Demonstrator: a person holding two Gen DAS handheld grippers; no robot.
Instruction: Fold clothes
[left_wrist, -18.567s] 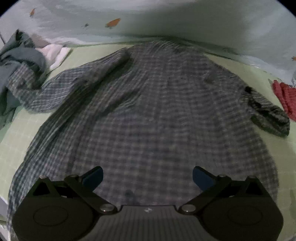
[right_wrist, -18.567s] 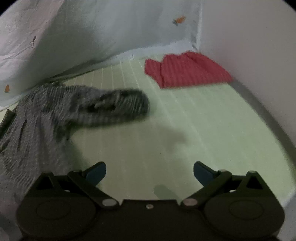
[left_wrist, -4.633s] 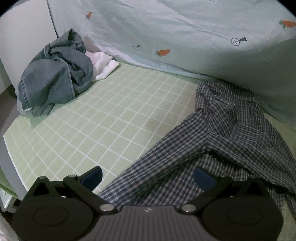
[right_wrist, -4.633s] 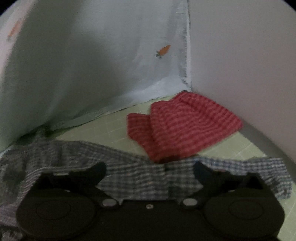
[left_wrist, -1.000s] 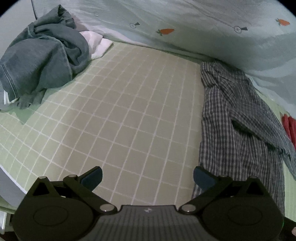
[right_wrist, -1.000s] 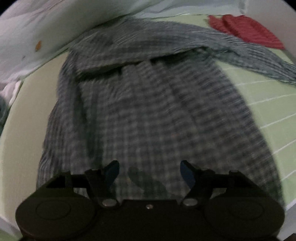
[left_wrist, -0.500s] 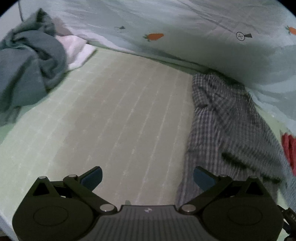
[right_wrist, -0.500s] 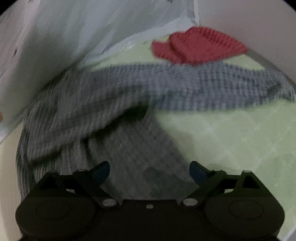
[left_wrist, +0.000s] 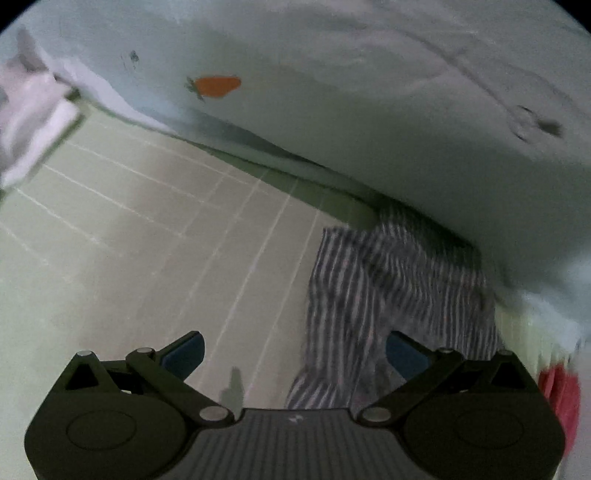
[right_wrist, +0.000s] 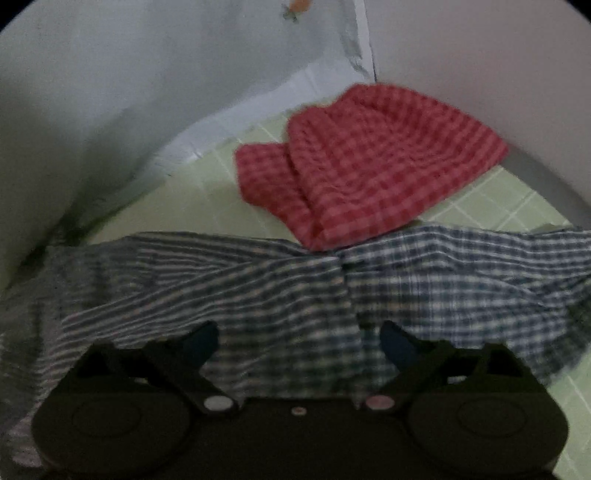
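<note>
The blue-and-white checked shirt (right_wrist: 280, 291) lies spread over the green grid-lined mat (left_wrist: 122, 236), and everything else sits in relation to it. In the right wrist view its cloth runs across the whole width just ahead of the right gripper (right_wrist: 299, 341), with one part stretching away to the right. The jaws of that gripper stand wide apart above the cloth, with nothing between them; whether the tips touch the cloth cannot be told.

Behind the shirt, its near edge touching or just overlapping the shirt's far edge, lies a folded red checked garment (right_wrist: 373, 162), close to the pale wall (right_wrist: 480, 66) in the corner.

In the left wrist view, which is blurred, the shirt (left_wrist: 399, 291) appears as a bunched strip to the right of bare mat. The left gripper (left_wrist: 293, 352) hovers with its jaws apart; the right-hand fingertip is over the shirt's left edge, the other over bare mat. A light blue sheet printed with carrots (left_wrist: 332, 85) hangs behind the shirt. Well to the left of the shirt, at the frame's edge, lies a white cloth (left_wrist: 29, 114).
</note>
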